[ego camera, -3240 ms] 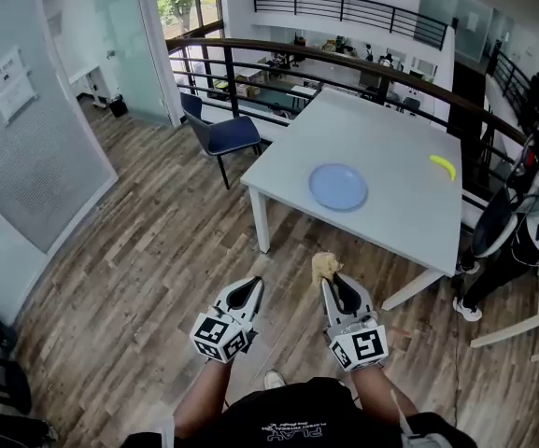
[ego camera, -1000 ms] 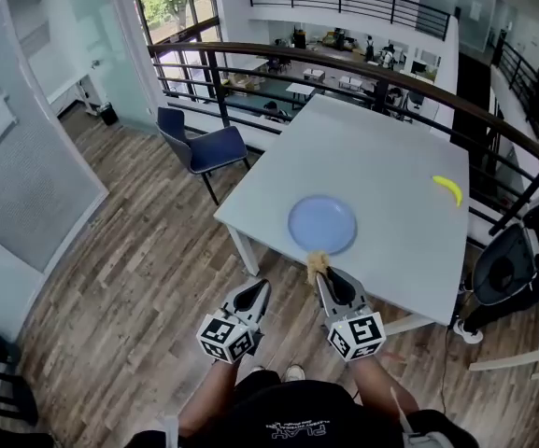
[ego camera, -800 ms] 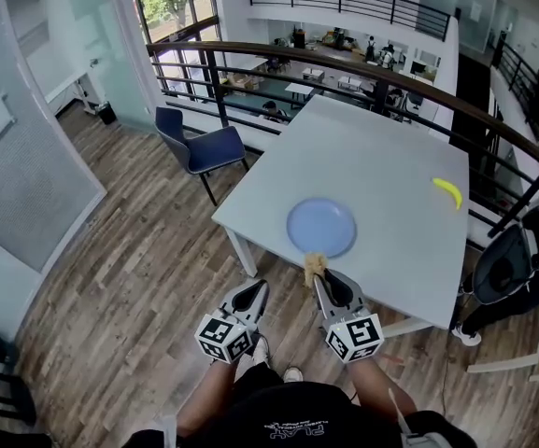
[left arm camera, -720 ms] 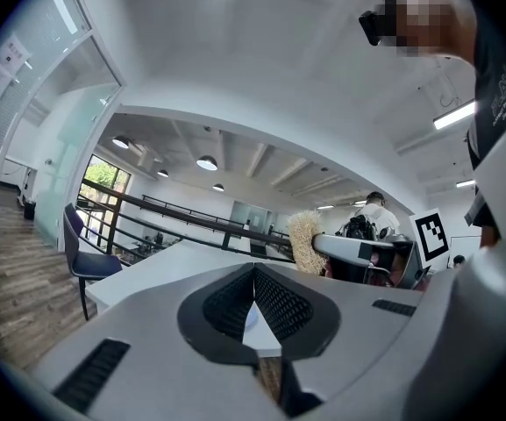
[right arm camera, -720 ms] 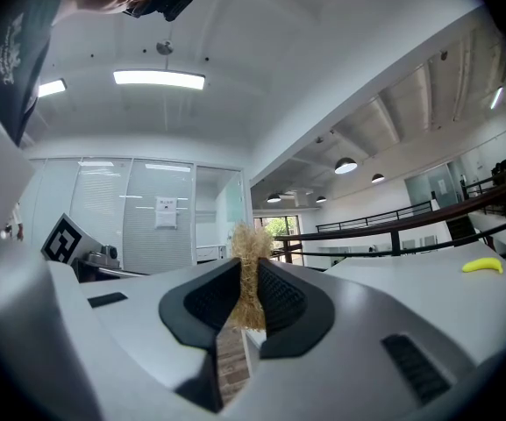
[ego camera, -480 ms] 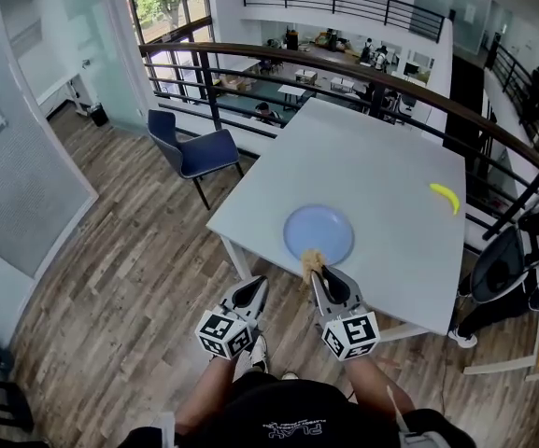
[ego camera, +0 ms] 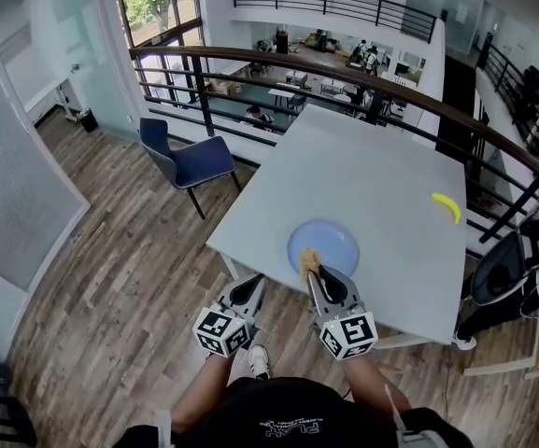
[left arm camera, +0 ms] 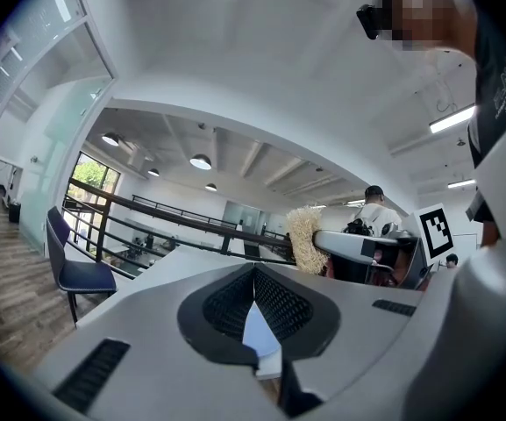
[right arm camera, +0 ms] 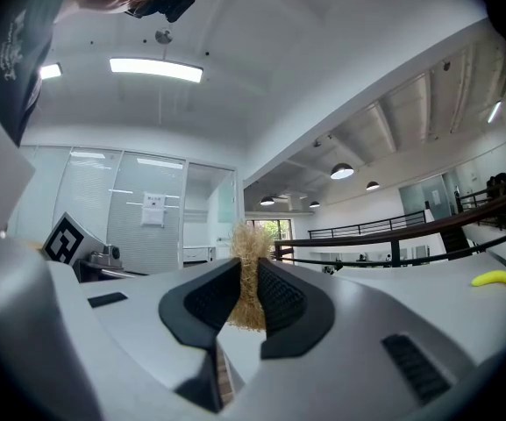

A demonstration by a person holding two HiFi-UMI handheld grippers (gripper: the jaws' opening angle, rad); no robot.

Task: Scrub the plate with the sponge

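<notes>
Seen from above, a wood-plank floor (ego camera: 110,278) spreads around a person standing at the near edge of a large pale grey surface (ego camera: 372,166), with a railing beyond it. A blue chair (ego camera: 190,161) stands off the surface's corner at 10 o'clock.

A round blue plate (ego camera: 333,239) lies on the surface at its 6 o'clock edge, straight ahead of the person and probably within easy reach from there.

The person holds both grippers out level in front of the body. The left gripper (ego camera: 249,285), at 7 o'clock from the plate, hangs over the floor just short of the surface; its jaws are pressed together on nothing. It looks free to steady the plate later.

The right gripper (ego camera: 312,276) reaches the plate's near rim at 6 o'clock. A yellow banana (ego camera: 446,207) lies well apart at the plate's 2 o'clock, out of the way.

Smallest is the sponge (ego camera: 306,263), a straw-coloured fibrous tuft. The right jaws pinch its base, so the bushy end sticks out forward, ready to rub. It hangs over the plate's near edge; contact cannot be told.
</notes>
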